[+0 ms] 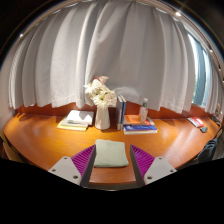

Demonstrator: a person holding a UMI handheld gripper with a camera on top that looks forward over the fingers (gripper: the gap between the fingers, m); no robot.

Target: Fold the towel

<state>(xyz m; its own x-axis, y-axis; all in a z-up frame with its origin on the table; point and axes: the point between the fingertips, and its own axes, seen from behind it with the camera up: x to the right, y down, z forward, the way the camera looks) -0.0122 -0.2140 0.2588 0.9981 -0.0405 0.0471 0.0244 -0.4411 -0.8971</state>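
**Ana:** Towel (110,153) first. Where does it lie from the gripper (111,163)?

**Ben:** Straight ahead and low, between the two fingers. It's a pale green piece, already squared into a small pad, flat on the wooden desk (40,140). The purple pads (84,159) flank it left and right, and I see a sliver of desk on each side, so I'd call the gripper open with the towel standing between the fingers, not clamped.

**Ana:** And its long axis?

**Ben:** Hard to call. It looks close to square, perhaps slightly wider across the fingers than along them. The far edge runs roughly crosswise to the direction the gripper points.

**Ana:** So what does the next move turn on?

**Ben:** My judgement: the near edge sits right at the fingertips, so a pinch there and a lift forward would carry it over toward the far edge. The towel is centred, so neither finger is closer to it.

**Ana:** Anything in the way beyond it?

**Ben:** Not close. A white vase of pale flowers (101,103) stands well beyond the towel, with stacked books (73,123) to its left and more books (140,126) to its right, all near the curtain (110,50). I'd judge the fold has room.
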